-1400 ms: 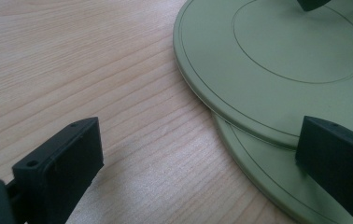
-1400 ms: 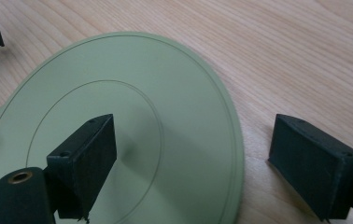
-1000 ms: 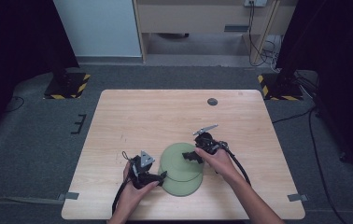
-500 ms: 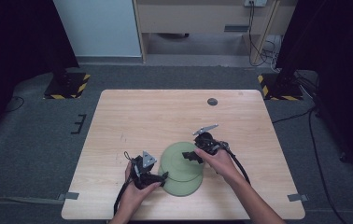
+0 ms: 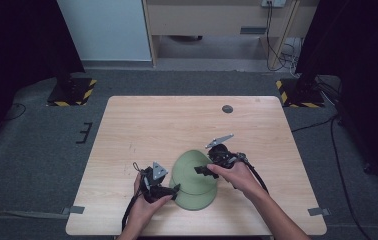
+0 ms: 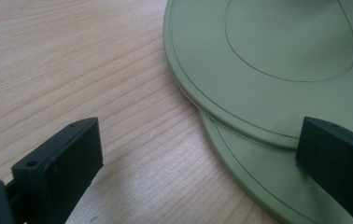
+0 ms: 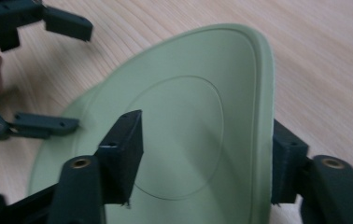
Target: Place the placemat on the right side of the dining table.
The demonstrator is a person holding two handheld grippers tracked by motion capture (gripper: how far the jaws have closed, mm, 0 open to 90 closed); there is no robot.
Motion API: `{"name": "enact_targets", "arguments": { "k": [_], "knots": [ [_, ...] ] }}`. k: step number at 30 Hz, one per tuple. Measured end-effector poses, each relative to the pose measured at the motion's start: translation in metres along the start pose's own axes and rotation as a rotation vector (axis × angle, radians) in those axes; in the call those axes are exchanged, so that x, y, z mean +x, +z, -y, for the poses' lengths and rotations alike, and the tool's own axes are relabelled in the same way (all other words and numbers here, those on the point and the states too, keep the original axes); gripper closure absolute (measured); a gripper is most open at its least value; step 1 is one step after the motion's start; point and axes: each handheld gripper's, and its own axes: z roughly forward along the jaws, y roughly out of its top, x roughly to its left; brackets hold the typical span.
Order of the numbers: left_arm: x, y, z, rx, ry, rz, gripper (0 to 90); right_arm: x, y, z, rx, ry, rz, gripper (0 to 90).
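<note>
Top plate tipped up off lower plate

Right tool [image 7: 202, 140] jaws have just been closing and now pinch the top plate [image 5: 191, 167] rim, raised since a second ago. Left tool [image 6: 198, 144] is wide, one jaw over the lower plate [image 6: 254, 186] on the counter [image 5: 152, 125]; separation looks begun.

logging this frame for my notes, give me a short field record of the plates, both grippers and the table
plates: two green plates, upper plate tilted, overlapping the lower plate
right gripper: jaws astride the upper plate's raised edge, have just been closing; contact not clear
left gripper: open, at the plates' left edge, one jaw over the lower plate
table: light wood, small dark disc near the far edge
</note>
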Motion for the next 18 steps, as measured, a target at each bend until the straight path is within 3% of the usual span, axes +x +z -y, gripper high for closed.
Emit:
{"name": "enact_targets", "arguments": {
  "k": [8, 13, 16, 18],
  "knots": [
    [0.000, 0.000, 0.000, 0.002, -0.003, -0.002, 0.2, -0.015, -0.004, 0.002, -0.058, 0.033, 0.043, 67.0],
    [0.000, 0.000, 0.000, 0.003, -0.005, -0.004, 0.3, -0.020, -0.003, 0.003, -0.063, 0.051, 0.031, 77.5],
    [0.001, 0.000, 0.000, 0.001, -0.005, -0.009, 1.2, -0.022, -0.003, 0.003, -0.068, 0.061, 0.027, 78.4],
    [0.002, 0.000, 0.000, 0.000, -0.010, -0.013, 1.3, -0.026, -0.001, 0.001, -0.068, 0.057, 0.052, 79.3]
  ]
}}
